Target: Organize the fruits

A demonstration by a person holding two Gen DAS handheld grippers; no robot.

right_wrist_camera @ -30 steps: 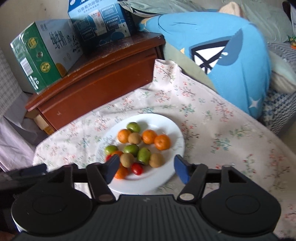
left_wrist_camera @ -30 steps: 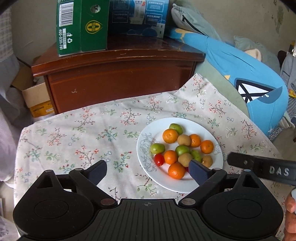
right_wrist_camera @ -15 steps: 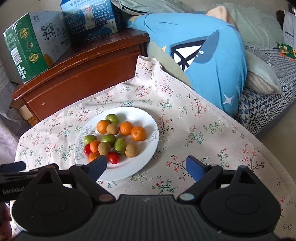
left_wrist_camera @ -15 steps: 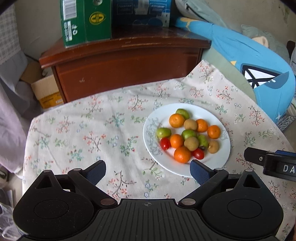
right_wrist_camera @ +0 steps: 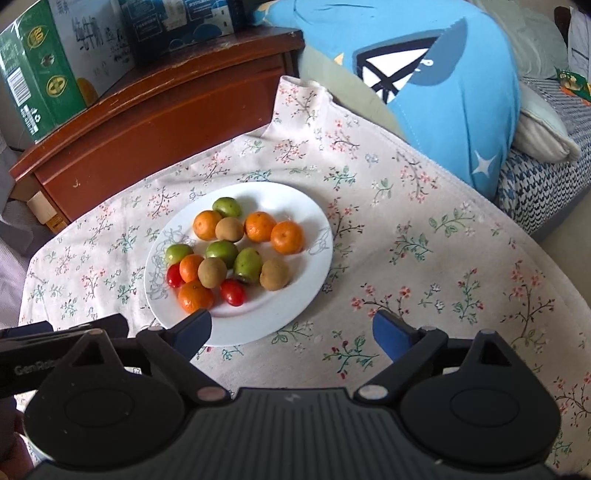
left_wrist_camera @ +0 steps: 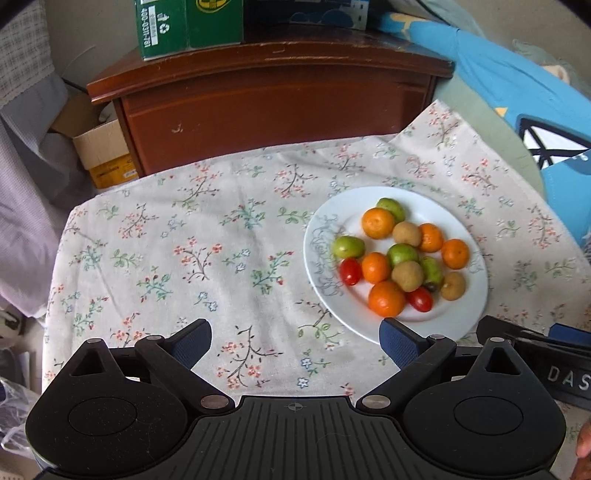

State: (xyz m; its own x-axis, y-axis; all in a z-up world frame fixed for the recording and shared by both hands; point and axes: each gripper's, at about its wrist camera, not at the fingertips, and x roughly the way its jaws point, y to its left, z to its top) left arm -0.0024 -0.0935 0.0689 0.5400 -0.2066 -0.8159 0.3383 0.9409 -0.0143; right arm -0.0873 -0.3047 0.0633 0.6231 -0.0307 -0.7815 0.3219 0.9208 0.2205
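Note:
A white plate [left_wrist_camera: 469, 317] [right_wrist_camera: 295, 206] sits on the floral tablecloth and holds several small oranges [left_wrist_camera: 377, 223] [right_wrist_camera: 287, 237], green fruits [left_wrist_camera: 347, 246] [right_wrist_camera: 248, 264], brown kiwis [left_wrist_camera: 407, 275] [right_wrist_camera: 212, 272] and two cherry tomatoes [left_wrist_camera: 350, 271] [right_wrist_camera: 232, 292]. My left gripper [left_wrist_camera: 295, 341] is open and empty, above the cloth near the plate's front-left edge. My right gripper [right_wrist_camera: 291, 332] is open and empty, above the plate's near edge. Each gripper's body shows at the edge of the other's view.
A wooden nightstand [left_wrist_camera: 266, 96] with a green carton [left_wrist_camera: 188, 22] and a blue carton [right_wrist_camera: 177, 22] stands behind the table. A blue shark plush [right_wrist_camera: 436, 81] and bedding lie to the right. A cardboard box [left_wrist_camera: 103, 151] sits on the floor at left.
Both grippers have pulled back and up from the plate, so it now lies farther ahead. The right gripper's fingers have opened wider. The fruits have not moved.

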